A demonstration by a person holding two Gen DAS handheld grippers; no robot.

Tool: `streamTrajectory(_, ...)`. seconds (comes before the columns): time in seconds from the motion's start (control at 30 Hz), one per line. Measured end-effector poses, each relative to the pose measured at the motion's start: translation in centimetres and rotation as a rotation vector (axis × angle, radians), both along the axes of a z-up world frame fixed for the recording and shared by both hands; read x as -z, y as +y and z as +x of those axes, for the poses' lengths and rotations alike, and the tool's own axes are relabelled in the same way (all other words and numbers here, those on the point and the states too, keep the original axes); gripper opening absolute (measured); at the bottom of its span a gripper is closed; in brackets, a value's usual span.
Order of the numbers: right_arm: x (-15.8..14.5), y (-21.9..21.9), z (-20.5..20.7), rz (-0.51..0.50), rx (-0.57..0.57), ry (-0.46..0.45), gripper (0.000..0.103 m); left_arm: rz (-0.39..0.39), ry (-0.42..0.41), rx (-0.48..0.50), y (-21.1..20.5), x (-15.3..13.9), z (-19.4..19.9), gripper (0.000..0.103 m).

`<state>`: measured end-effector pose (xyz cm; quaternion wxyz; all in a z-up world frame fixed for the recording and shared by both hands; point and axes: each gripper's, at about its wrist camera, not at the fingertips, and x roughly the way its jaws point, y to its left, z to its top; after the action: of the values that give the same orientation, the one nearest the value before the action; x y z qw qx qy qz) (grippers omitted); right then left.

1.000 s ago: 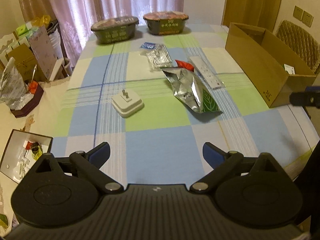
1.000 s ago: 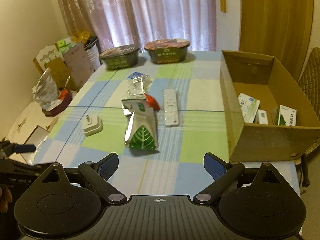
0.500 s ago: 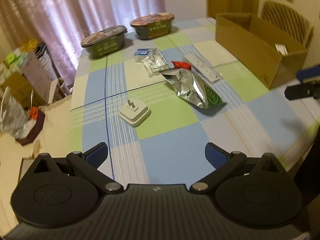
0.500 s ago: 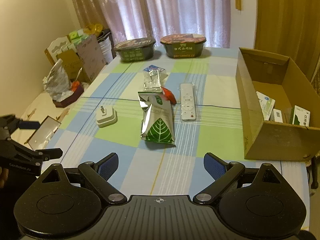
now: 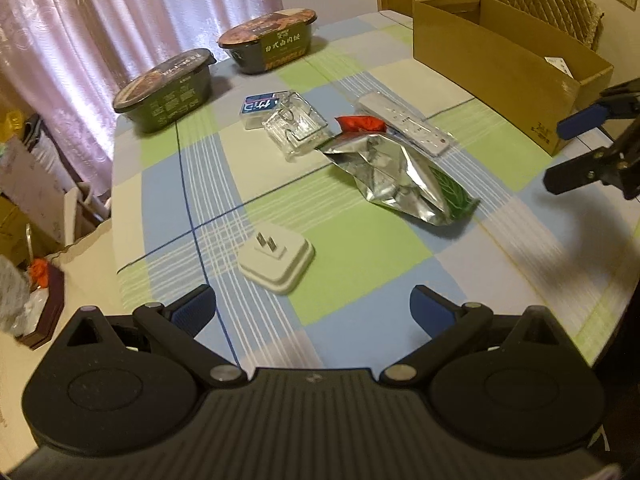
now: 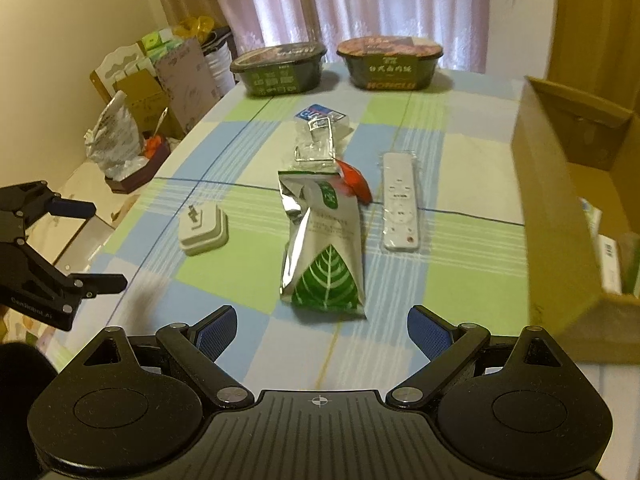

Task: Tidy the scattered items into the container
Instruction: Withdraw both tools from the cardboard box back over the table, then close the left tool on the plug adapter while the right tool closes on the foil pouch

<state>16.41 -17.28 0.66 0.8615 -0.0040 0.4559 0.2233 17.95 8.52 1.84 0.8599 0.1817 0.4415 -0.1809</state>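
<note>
Scattered items, namely foil pouch (image 6: 324, 248), remote (image 6: 400, 204) and white plug (image 5: 276, 260), lie mid-table left of the cardboard box (image 6: 560, 200), both grippers (image 5: 312, 312) (image 6: 320, 332) spread wide, empty, apparently poised for first pick.

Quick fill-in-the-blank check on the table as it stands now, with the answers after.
1. Both grippers, left gripper and right gripper, are ____.
2. The white plug adapter lies with its prongs pointing ____.
3. The silver pouch bears a green ____ print.
4. The cardboard box stands on the table's ____ side.

Answers: open; up; leaf; right
</note>
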Motion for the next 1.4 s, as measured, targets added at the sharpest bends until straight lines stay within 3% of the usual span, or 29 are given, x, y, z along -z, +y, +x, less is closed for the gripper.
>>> streamTrajectory(0.17,1.3,1.0,4.0,0.006,-0.019,0.021,0.097,0.006,0.025,0.052,0.8,1.8,3.7,0.101)
streamTrajectory(0.33,2.6,2.0,6.6,0.002,-0.043,0.036,0.097,0.04,0.051,0.17,1.2,4.0,6.9,0.101)
streamTrajectory(0.63,5.4,3.4,9.8,0.005,-0.084,0.083,0.097,0.091,0.132,0.299,1.2,8.3,10.0,0.095)
streamTrajectory(0.8,6.7,4.3,11.7,0.007,-0.106,0.089,0.097,0.071,0.169,0.3,1.0,9.8,11.1,0.087)
streamTrajectory(0.87,7.1,4.6,12.4,0.004,-0.117,0.086,0.097,0.056,0.176,0.286,0.9,10.2,11.5,0.078)
streamTrajectory(1.03,8.4,5.1,14.3,-0.008,-0.134,0.097,0.097,0.021,0.192,0.26,1.0,10.8,12.1,0.076)
streamTrajectory(1.17,9.3,5.7,15.4,-0.011,-0.148,0.12,0.097,-0.026,0.207,0.234,1.4,10.7,12.6,0.062)
streamTrajectory(1.37,10.8,6.1,16.2,0.009,-0.131,0.172,0.097,-0.042,0.228,0.223,1.3,10.7,12.1,0.061)
streamTrajectory(1.4,10.8,6.1,16.1,0.009,-0.126,0.173,0.088,-0.042,0.23,0.221,1.3,10.8,11.7,0.061)
